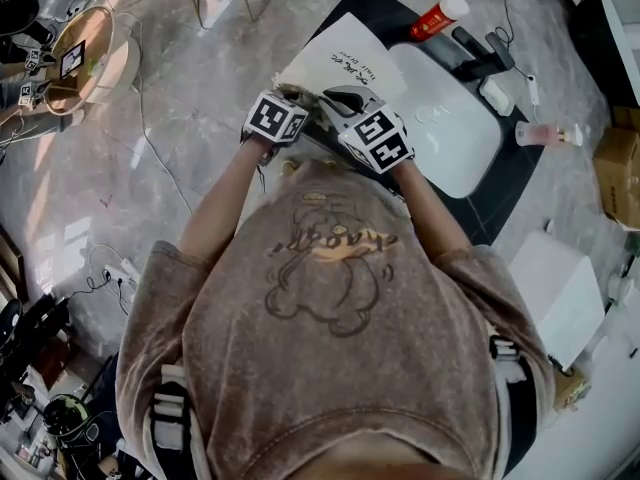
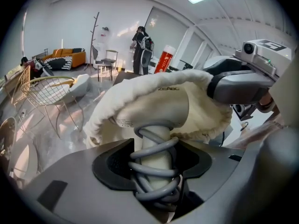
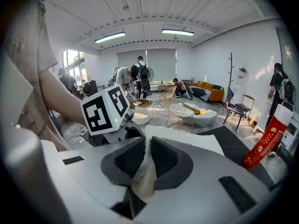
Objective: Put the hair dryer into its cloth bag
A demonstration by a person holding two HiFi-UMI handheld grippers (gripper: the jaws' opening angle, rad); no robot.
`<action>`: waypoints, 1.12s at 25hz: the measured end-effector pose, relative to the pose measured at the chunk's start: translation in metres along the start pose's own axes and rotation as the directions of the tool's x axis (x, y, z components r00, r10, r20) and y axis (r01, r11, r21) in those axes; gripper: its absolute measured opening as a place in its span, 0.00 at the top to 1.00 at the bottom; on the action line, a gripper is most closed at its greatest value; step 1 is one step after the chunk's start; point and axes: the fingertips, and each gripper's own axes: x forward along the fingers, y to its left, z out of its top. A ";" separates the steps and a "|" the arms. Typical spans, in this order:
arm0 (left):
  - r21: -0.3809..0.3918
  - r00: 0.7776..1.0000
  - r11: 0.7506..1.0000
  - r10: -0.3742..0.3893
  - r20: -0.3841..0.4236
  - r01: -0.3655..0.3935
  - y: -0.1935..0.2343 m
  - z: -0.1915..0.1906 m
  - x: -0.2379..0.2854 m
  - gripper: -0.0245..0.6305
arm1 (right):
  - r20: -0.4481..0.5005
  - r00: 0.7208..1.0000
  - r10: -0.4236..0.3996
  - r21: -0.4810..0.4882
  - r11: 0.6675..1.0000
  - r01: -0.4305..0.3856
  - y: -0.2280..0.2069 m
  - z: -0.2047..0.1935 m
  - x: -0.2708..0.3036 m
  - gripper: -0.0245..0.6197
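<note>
The hair dryer (image 2: pixel 159 107) has small grey letters on its side. They look like "ZEREC", but I am not sure. The white sheet (image 1: pixel 345 53) has black handwriting, too small to read.

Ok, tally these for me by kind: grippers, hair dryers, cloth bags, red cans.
2 grippers: left gripper, right gripper
1 hair dryer
1 cloth bag
1 red can
Total: 5
</note>
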 end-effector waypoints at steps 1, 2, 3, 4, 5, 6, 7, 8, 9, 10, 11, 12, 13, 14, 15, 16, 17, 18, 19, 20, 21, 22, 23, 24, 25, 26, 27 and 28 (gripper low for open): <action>0.007 1.000 1.000 0.011 -0.004 -0.011 0.002 0.000 0.003 0.56 | -0.001 1.000 -0.003 0.006 1.000 0.003 0.000 -0.001 0.000 0.89; 0.013 1.000 1.000 0.021 -0.008 -0.021 0.004 0.000 0.006 0.56 | -0.002 1.000 -0.006 0.013 1.000 0.006 0.000 -0.003 0.000 0.89; 0.018 0.999 0.999 0.030 -0.012 -0.030 0.006 0.000 0.010 0.56 | -0.002 1.000 -0.008 0.020 1.000 0.008 0.000 -0.004 0.000 0.89; 0.021 0.999 0.999 0.038 -0.016 -0.038 0.007 -0.001 0.013 0.56 | -0.003 1.000 -0.010 0.028 1.000 0.010 0.000 -0.005 0.000 0.89; 0.022 0.999 0.999 0.044 -0.019 -0.044 0.008 -0.002 0.015 0.56 | -0.004 1.000 -0.013 0.035 0.999 0.013 0.000 -0.007 0.000 0.89; 0.021 0.999 0.999 0.050 -0.020 -0.049 0.009 -0.003 0.017 0.56 | -0.004 1.000 -0.016 0.042 0.999 0.016 -0.001 -0.008 0.000 0.89; 0.021 0.998 0.998 0.055 -0.021 -0.054 0.010 -0.004 0.019 0.56 | -0.003 1.000 -0.020 0.049 0.999 0.020 -0.001 -0.009 0.000 0.89; 0.021 0.998 0.998 0.060 -0.021 -0.059 0.011 -0.004 0.020 0.56 | -0.003 1.000 -0.023 0.057 0.998 0.023 -0.002 -0.009 0.000 0.89; 0.022 0.998 0.998 0.065 -0.021 -0.064 0.012 -0.004 0.021 0.56 | -0.002 1.000 -0.027 0.063 0.998 0.027 -0.004 -0.010 0.000 0.89; 0.024 0.997 0.997 0.070 -0.021 -0.070 0.012 -0.004 0.022 0.56 | -0.003 1.000 -0.030 0.068 0.997 0.030 -0.005 -0.010 0.000 0.89; 0.027 0.997 0.997 0.075 -0.021 -0.075 0.013 -0.004 0.023 0.56 | -0.003 0.999 -0.033 0.072 0.997 0.034 -0.005 -0.011 -0.001 0.89; 0.032 0.997 0.996 0.080 -0.022 -0.079 0.013 -0.004 0.023 0.56 | -0.004 0.999 -0.036 0.076 0.996 0.036 -0.006 -0.012 -0.001 0.89; 0.036 0.996 0.996 0.083 -0.023 -0.082 0.013 -0.004 0.024 0.56 | -0.004 0.999 -0.038 0.079 0.996 0.038 -0.006 -0.012 -0.002 0.89; 0.040 0.996 0.996 0.085 -0.025 -0.084 0.013 -0.004 0.024 0.56 | -0.004 0.999 -0.039 0.083 0.996 0.040 -0.007 -0.013 -0.002 0.89; 0.043 0.996 0.995 0.086 -0.025 -0.085 0.013 -0.003 0.024 0.56 | -0.004 0.999 -0.040 0.087 0.995 0.041 -0.008 -0.013 -0.002 0.89; 0.044 0.996 0.995 0.086 -0.024 -0.085 0.013 -0.003 0.025 0.56 | -0.003 0.999 -0.041 0.090 0.995 0.041 -0.008 -0.014 -0.001 0.89; 0.045 0.996 0.996 0.084 -0.022 -0.083 0.013 -0.003 0.025 0.56 | -0.001 0.999 -0.042 0.093 0.995 0.041 -0.009 -0.014 -0.001 0.89; 0.043 0.996 0.996 0.081 -0.020 -0.081 0.012 -0.003 0.025 0.56 | -0.001 0.999 -0.041 0.095 0.995 0.041 -0.010 -0.015 -0.001 0.89; 0.040 0.997 0.996 0.077 -0.018 -0.076 0.012 -0.003 0.026 0.56 | -0.001 0.999 -0.040 0.097 0.994 0.040 -0.010 -0.015 0.000 0.89; 0.036 0.997 0.997 0.072 -0.015 -0.072 0.012 -0.003 0.026 0.56 | -0.002 0.999 -0.039 0.099 0.994 0.039 -0.010 -0.016 0.000 0.89; 0.033 0.998 0.997 0.069 -0.012 -0.068 0.011 -0.003 0.026 0.56 | -0.002 0.999 -0.036 0.101 0.994 0.036 -0.010 -0.016 0.000 0.89; 0.030 0.998 0.997 0.067 -0.010 -0.067 0.011 -0.004 0.026 0.56 | 0.000 0.999 -0.034 0.105 0.994 0.034 -0.011 -0.017 0.000 0.89; 0.029 0.998 0.997 0.067 -0.007 -0.067 0.011 -0.004 0.026 0.56 | 0.001 0.999 -0.032 0.109 0.994 0.031 -0.011 -0.017 0.000 0.89; 0.030 0.998 0.997 0.068 -0.003 -0.068 0.010 -0.004 0.025 0.56 | 0.003 1.000 -0.031 0.114 0.993 0.030 -0.011 -0.017 0.000 0.89; 0.033 0.997 0.997 0.071 0.004 -0.071 0.009 -0.003 0.024 0.56 | 0.003 1.000 -0.031 0.118 0.993 0.030 -0.012 -0.017 -0.001 0.89; 0.037 0.997 0.996 0.077 0.012 -0.077 0.008 -0.001 0.022 0.56 | 0.003 1.000 -0.031 0.119 0.992 0.031 -0.012 -0.017 -0.001 0.89; 0.039 0.996 0.996 0.084 0.021 -0.085 0.007 0.000 0.020 0.56 | 0.002 1.000 -0.032 0.120 0.992 0.031 -0.012 -0.018 -0.001 0.89; 0.040 0.995 0.995 0.091 0.029 -0.092 0.006 0.000 0.019 0.56 | 0.001 1.000 -0.031 0.121 0.992 0.031 -0.012 -0.018 -0.001 0.89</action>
